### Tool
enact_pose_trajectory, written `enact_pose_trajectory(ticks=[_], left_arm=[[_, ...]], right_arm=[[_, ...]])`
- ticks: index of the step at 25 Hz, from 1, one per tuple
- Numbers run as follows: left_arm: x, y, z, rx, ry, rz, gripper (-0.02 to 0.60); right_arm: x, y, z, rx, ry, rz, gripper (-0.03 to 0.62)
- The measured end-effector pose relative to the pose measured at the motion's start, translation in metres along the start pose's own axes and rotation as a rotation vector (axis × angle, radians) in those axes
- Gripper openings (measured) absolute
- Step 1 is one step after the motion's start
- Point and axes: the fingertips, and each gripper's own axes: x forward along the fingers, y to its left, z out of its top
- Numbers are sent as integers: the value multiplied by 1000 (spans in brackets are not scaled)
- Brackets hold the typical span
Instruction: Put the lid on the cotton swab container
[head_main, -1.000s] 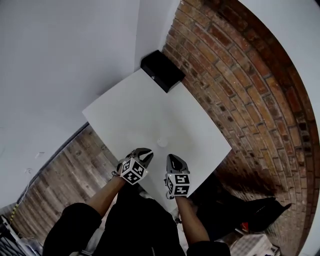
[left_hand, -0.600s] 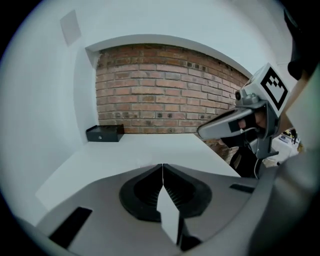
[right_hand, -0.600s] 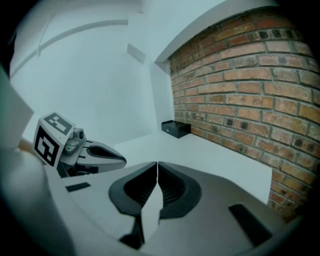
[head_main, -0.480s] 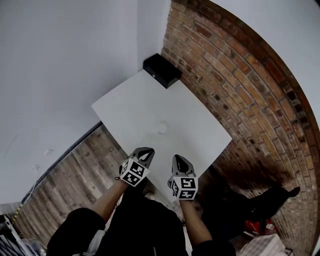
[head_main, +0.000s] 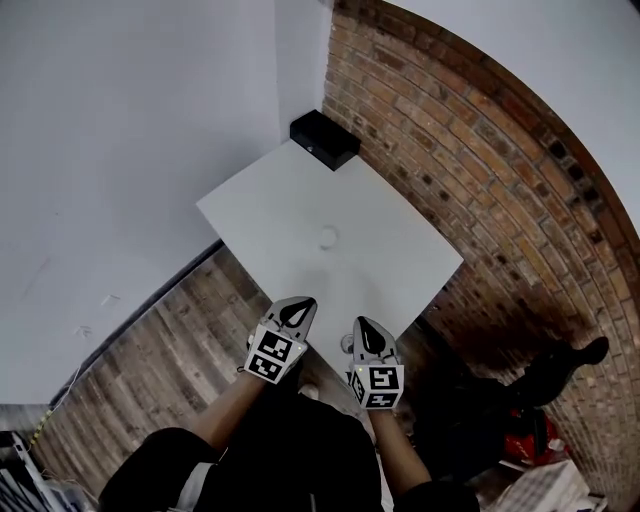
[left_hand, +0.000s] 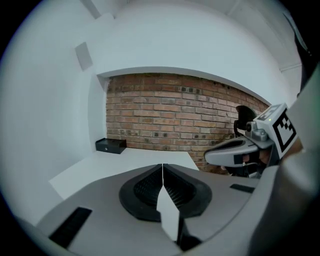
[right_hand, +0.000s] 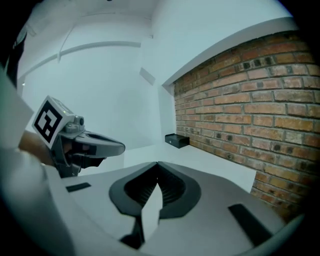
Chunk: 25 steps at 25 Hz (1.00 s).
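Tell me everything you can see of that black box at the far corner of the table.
The black box is low, flat and rectangular, matte dark, perhaps plastic, with a small pale spot on one side face. It appears closed and lies flat on the white table, at its far corner, where the white wall meets the brick wall. It sits close to both walls, but whether it touches them cannot be told. Nothing rests on it, and nothing but the table touches it.
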Motion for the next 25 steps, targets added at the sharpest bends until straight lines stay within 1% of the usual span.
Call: enact_pose_trajectory(ticks=[5, 9, 13, 17, 25], left_arm=[[-25, -20, -4, 16, -14, 3, 17], [-38, -26, -12, 20, -14, 16, 17], [-49, -26, -16, 9, -17, 29, 17], [-56, -25, -18, 9, -18, 32, 17], [-58, -16, -20, 1, -17, 38, 17]], right_arm=[[-27, 14, 0, -6, -38, 13, 21], [-37, 28, -10, -1, -29, 38, 21], [-41, 39, -16, -34, -19, 60, 21], [-40, 45, -11, -80, -23, 81, 21], [-35, 48, -7, -66, -24, 74, 21]])
